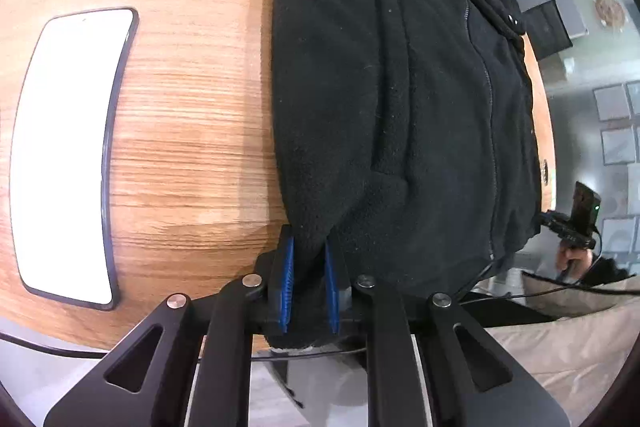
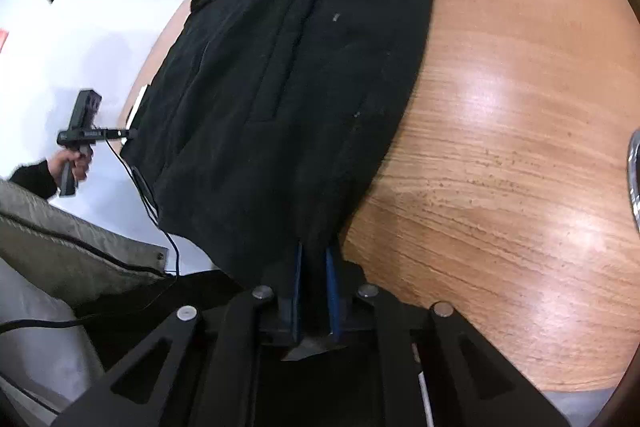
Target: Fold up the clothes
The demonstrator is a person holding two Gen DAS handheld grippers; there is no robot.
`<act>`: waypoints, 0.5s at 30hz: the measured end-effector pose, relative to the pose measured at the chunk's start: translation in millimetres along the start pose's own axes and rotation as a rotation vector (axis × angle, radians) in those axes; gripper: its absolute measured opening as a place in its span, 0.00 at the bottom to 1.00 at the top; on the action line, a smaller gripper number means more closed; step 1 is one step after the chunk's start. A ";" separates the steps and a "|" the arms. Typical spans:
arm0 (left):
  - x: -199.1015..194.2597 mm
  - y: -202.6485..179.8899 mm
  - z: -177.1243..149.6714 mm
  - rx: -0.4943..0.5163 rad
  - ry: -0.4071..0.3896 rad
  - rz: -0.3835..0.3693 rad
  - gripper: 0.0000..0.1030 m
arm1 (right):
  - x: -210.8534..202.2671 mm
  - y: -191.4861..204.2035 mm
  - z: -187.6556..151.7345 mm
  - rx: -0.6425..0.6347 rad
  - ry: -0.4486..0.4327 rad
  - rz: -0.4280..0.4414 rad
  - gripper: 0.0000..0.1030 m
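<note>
A black fleece jacket (image 1: 400, 115) with a zip and pockets lies on the round wooden table (image 1: 180, 107). My left gripper (image 1: 309, 247) is shut on the jacket's near corner at the table edge, fleece bunched between its blue pads (image 1: 289, 267). In the right wrist view the same jacket (image 2: 280, 87) stretches away over the table (image 2: 500, 147). My right gripper (image 2: 316, 255) is shut on the jacket's other near corner, cloth between the blue pads (image 2: 298, 279). Each view shows the other hand-held gripper at the far side, the right one (image 1: 576, 223) and the left one (image 2: 80, 135).
A phone (image 1: 68, 151) with a bright white screen lies on the table left of the jacket. A shiny object (image 2: 634, 175) sits at the table's right edge. Beige cloth (image 1: 568, 327) of the person's clothing is below the table edge. Cables (image 2: 152, 203) hang nearby.
</note>
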State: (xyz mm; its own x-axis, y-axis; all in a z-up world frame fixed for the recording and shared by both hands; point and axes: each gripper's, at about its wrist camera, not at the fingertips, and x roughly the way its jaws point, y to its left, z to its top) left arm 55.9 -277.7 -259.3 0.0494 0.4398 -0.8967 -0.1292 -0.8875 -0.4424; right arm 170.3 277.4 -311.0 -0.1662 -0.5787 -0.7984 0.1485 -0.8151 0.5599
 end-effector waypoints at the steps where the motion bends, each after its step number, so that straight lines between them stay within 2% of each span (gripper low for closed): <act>1: 0.7 1.8 1.2 -0.022 0.010 -0.018 0.10 | -3.1 1.6 0.8 0.001 -0.002 0.015 0.10; 3: -1.1 5.4 1.5 -0.059 0.014 -0.073 0.09 | -12.2 6.1 3.0 0.001 -0.012 0.045 0.10; 6: -15.2 8.3 1.9 -0.117 -0.012 -0.214 0.08 | -48.7 23.7 12.9 -0.018 -0.079 0.078 0.09; 11: -51.7 -6.1 12.5 -0.191 -0.076 -0.498 0.08 | -105.8 56.3 40.6 -0.046 -0.179 0.063 0.09; 15: -70.0 -17.1 32.3 -0.236 -0.124 -0.643 0.08 | -143.8 83.2 75.6 -0.065 -0.299 0.045 0.09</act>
State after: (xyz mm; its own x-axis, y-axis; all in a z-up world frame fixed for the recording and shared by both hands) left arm 22.6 -288.9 -188.5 -0.0712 0.8881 -0.4542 0.1071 -0.4459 -0.8887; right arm 132.9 290.8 -132.9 -0.4364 -0.6041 -0.6668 0.2229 -0.7905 0.5704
